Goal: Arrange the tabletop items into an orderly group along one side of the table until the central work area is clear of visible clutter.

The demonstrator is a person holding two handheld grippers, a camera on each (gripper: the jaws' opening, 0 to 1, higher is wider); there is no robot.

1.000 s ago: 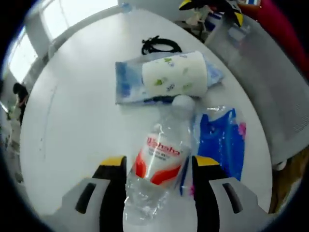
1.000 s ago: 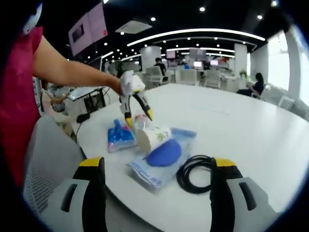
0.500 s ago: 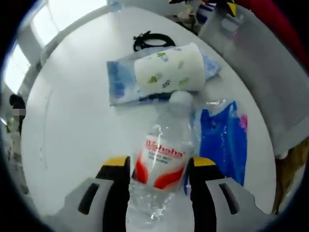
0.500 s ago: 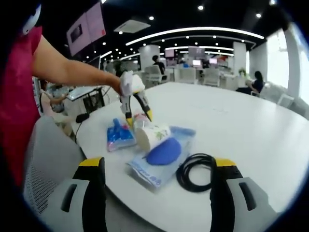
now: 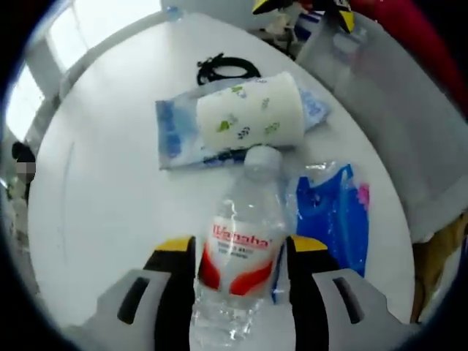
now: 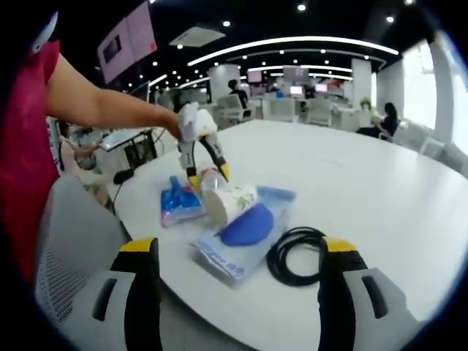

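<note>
A clear water bottle point(image 5: 238, 263) is clamped between the jaws of the left gripper point(image 5: 235, 274), its cap pointed at a paper cup point(image 5: 250, 115) lying on a blue wipes pack point(image 5: 172, 135), with a blue bag point(image 5: 333, 219) just beside. The right gripper point(image 6: 234, 289) is held with jaws wide apart near a black cable point(image 6: 296, 254), nothing between them. If the thin, crushable bottle is squeezed or tipped further, it could be let slip or the cup could be knocked rolling across the table point(image 5: 110, 183).

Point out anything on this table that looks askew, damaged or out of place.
The paper cup lies tipped on its side across the blue packet. The water bottle between the left gripper jaws looks crumpled at its base. The black cable lies loosely coiled near the table edge.
</note>
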